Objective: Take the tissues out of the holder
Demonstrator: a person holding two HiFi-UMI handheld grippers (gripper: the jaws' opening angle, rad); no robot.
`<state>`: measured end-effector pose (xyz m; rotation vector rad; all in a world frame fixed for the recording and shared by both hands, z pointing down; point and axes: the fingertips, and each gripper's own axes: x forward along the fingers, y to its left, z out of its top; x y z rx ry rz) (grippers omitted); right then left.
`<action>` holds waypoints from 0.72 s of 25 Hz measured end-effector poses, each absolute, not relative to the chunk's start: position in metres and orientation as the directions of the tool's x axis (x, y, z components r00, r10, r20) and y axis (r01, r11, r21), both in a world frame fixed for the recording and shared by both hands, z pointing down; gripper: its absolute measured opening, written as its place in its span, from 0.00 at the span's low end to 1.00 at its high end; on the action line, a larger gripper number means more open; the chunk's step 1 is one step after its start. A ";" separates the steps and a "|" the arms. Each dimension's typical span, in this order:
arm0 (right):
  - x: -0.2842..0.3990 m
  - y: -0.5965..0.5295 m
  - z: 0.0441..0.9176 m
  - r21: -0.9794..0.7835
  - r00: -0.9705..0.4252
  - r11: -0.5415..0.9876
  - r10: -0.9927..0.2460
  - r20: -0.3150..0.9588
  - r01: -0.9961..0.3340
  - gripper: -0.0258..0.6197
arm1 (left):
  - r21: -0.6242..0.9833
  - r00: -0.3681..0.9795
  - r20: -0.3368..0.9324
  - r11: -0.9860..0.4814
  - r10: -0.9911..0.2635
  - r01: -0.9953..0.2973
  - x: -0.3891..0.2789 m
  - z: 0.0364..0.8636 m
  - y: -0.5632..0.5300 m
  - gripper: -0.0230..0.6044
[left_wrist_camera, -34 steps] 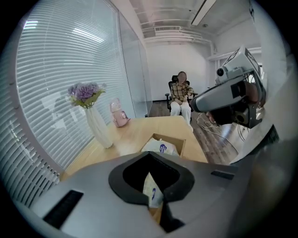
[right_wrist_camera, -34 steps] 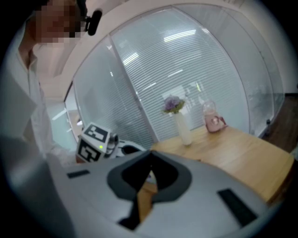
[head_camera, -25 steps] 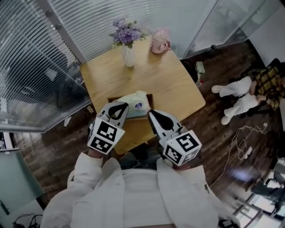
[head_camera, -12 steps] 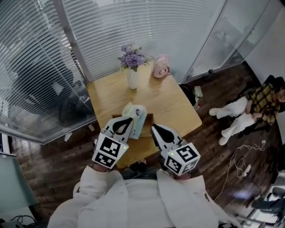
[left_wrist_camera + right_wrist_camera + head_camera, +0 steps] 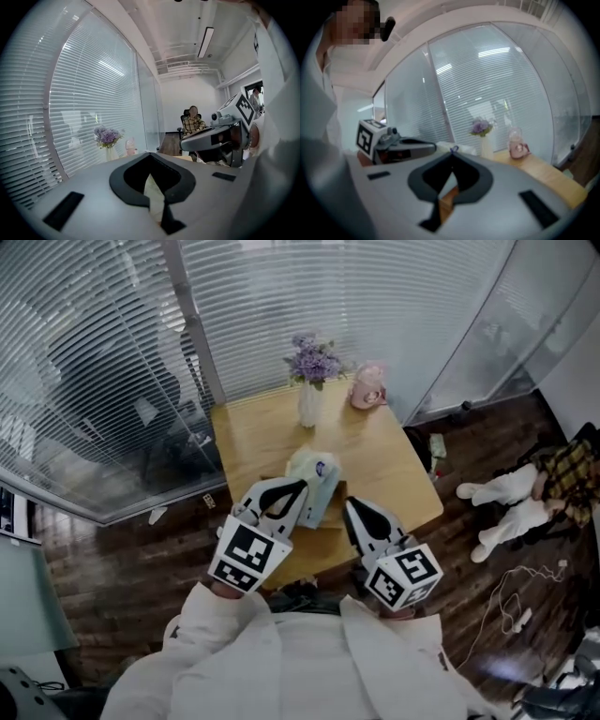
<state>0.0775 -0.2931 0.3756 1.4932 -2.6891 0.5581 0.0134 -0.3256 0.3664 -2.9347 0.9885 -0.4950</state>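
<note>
A pale green tissue pack point(image 5: 317, 480) stands tilted up on its end over the wooden table point(image 5: 262, 437). My left gripper point(image 5: 298, 487) is shut on the pack's near edge; in the left gripper view point(image 5: 150, 154) pale tissue point(image 5: 153, 197) shows under the closed jaws. A dark wooden holder point(image 5: 325, 523) peeks out just below the pack, between the two grippers. My right gripper point(image 5: 352, 505) is shut and holds nothing, its tip close to the pack's right side. In the right gripper view point(image 5: 452, 153) the white pack point(image 5: 440, 142) lies beyond the jaws.
A white vase of purple flowers point(image 5: 310, 399) and a pink mug point(image 5: 367, 390) stand at the table's far edge by the blinds. A person in a plaid shirt point(image 5: 530, 488) sits to the right on the dark wood floor. The table's right edge is near.
The tissue pack lay flat in the holder; now it is tipped up on end and raised with my left gripper. Both grippers shifted slightly right in view.
</note>
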 end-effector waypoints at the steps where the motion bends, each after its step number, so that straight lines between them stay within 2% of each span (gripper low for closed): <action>1: 0.077 -0.294 0.374 -0.295 -0.541 0.480 -0.821 0.180 -0.826 0.06 | -0.100 0.754 0.281 -0.799 -0.594 -0.593 0.012 0.363 -0.326 0.05; 11: 0.085 -0.296 0.343 -0.273 -0.530 0.487 -0.841 0.108 -0.830 0.06 | -0.029 0.758 0.135 -0.767 -0.638 -0.641 0.001 0.323 -0.325 0.05; 18: 0.086 -0.301 0.327 -0.266 -0.522 0.488 -0.850 0.068 -0.831 0.06 | -0.014 0.759 0.082 -0.762 -0.646 -0.647 0.000 0.300 -0.323 0.05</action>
